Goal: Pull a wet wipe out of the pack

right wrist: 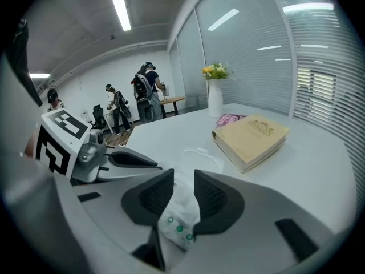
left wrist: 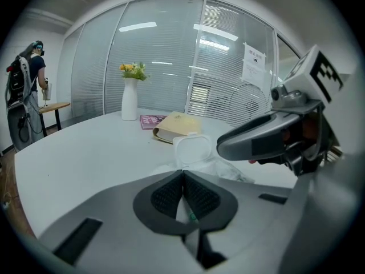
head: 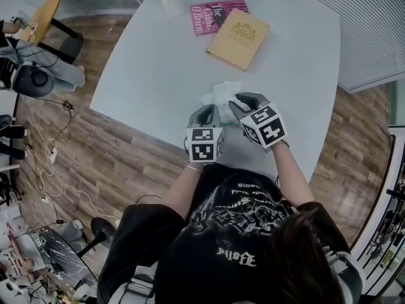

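- Head view first: both claws sit huddled together over the wet wipe pack [head: 223,94], near the lower edge of the white worktop [head: 158,62]. A tan book [head: 239,38] and a pink book [head: 212,16] lie well apart from it, towards the top of the frame.
- The left claw [left wrist: 183,174] has its pads pressed together, with a sliver of green-dotted wrapper pinched low in the seam. It looks like the anchor hand.
- The right claw [right wrist: 183,177] is spread, with crumpled, green-dotted wrapper lying between its pads and not squeezed.
- No wipe is out that I can see, so I'd judge the pull is yet to come.
- Risk one: the right claw brackets wrapper, not a wipe. If it closes here it would likely grab film and drag the whole pack.
- Risk two: the left claw's hold is only a thin bite of film. A firm tug could slip it free, and the pack would lift off the worktop.
- Risk three: the claws are crowded, so they could knock each other or the flip lid [left wrist: 193,148].
- The left gripper view alone shows that lid standing open behind the pads, and the vase of flowers [left wrist: 130,99] beyond.
- The right gripper view alone shows the gap between the right pads and what fills it, plus people [right wrist: 145,93] far off at upper left.
- The head view hides both sets of pads but gives the overall layout.
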{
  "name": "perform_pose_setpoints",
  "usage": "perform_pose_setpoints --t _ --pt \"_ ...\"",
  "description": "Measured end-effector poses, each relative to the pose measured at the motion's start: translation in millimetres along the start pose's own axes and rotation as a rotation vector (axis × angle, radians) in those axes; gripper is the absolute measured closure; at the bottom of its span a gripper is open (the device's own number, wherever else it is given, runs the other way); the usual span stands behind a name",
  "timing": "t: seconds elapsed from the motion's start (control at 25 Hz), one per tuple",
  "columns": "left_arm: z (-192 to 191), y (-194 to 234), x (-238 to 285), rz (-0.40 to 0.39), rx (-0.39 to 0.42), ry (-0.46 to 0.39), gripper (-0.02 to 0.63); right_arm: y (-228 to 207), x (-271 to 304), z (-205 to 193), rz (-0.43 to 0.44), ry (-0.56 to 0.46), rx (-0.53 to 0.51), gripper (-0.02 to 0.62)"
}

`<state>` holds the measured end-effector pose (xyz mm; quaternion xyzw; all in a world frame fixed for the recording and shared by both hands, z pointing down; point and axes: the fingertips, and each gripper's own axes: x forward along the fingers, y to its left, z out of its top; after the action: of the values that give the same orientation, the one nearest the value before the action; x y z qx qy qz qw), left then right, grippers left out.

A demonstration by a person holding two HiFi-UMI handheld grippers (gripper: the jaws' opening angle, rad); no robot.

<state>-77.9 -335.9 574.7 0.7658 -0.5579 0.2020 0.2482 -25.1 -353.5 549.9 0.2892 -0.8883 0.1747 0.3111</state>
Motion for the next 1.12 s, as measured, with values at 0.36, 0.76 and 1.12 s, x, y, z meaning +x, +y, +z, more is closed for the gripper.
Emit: perform_pose_setpoints --t 0.36,0.76,1.12 --pt "-8 2 0 -0.014 -0.003 0.011 0.598 10 28 -26 0.072 0.202 -0.036 0.476" --pt "-11 2 -1 -0.019 -0.01 0.016 0.598 9 29 -33 0.038 0.23 -0.035 0.589" --pt "-10 3 -2 -0.015 -0.021 0.01 0.598 15 10 -15 0.068 0.131 0.033 0.591"
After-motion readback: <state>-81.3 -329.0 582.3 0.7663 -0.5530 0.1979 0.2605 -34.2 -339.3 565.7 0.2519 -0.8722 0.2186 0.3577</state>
